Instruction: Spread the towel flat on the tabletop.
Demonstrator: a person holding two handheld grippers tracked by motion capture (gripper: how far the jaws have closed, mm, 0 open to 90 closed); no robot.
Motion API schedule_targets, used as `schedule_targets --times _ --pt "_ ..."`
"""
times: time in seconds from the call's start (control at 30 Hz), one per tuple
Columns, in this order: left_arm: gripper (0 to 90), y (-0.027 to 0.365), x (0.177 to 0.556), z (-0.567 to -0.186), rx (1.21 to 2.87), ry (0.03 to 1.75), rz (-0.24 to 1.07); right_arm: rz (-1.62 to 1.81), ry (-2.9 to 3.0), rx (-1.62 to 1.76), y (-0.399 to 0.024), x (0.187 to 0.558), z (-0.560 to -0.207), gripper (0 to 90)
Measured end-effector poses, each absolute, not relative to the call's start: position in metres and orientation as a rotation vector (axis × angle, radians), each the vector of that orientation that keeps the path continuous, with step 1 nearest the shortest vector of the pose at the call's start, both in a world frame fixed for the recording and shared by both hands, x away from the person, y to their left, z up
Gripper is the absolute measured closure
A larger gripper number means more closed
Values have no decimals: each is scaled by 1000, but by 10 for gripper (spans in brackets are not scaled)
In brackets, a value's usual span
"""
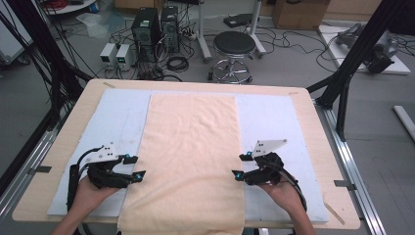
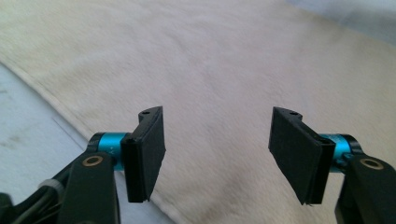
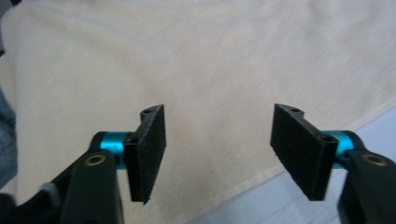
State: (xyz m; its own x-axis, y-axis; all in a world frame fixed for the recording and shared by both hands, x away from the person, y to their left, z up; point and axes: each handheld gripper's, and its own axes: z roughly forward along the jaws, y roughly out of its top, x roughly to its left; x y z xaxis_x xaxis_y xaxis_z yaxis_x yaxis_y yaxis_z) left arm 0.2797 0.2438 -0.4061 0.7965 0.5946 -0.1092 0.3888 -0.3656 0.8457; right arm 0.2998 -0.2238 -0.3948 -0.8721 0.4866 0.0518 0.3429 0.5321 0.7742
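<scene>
Towel, cream-coloured and long, lies flat down the middle of the table, on a pale blue mat, with its near end hanging just over the near table edge. At that near end the person's two hands come in from below, one on each long side of the cloth. The left gripper sits just at the towel's left edge, the right gripper at its right edge, both pointing inward toward the cloth. Both are released: the jaws stand apart with nothing between them, and no fold or corner is lifted.

As I judge it, the cloth is spread smooth and a fold or a pull is still to come; neither edge is pinched yet, so whatever is to be done with the near end is all left to do.

From above you see the whole layout, the towel running to the far side of the mat, and beyond the table a round stool and computer towers on the floor among cables. The left gripper view adds what that height hides: the open pads hover over the towel's hem, which runs slantwise past them with bare mat to the side. The right gripper view likewise shows its pads clear above the soft nap, the hem and mat showing at the lower right.
</scene>
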Motion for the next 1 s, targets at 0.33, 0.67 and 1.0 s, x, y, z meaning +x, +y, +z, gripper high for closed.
schedule_targets --times 0.33,0.67,1.0 --pt "269 239 305 -390 1974 791 331 1265 2546 779 -220 337 -383 215" --pt "252 234 327 -369 2005 766 370 1282 2535 783 -210 362 -371 203" --pt "255 232 355 -360 2021 774 351 1269 2562 766 -206 376 -366 203"
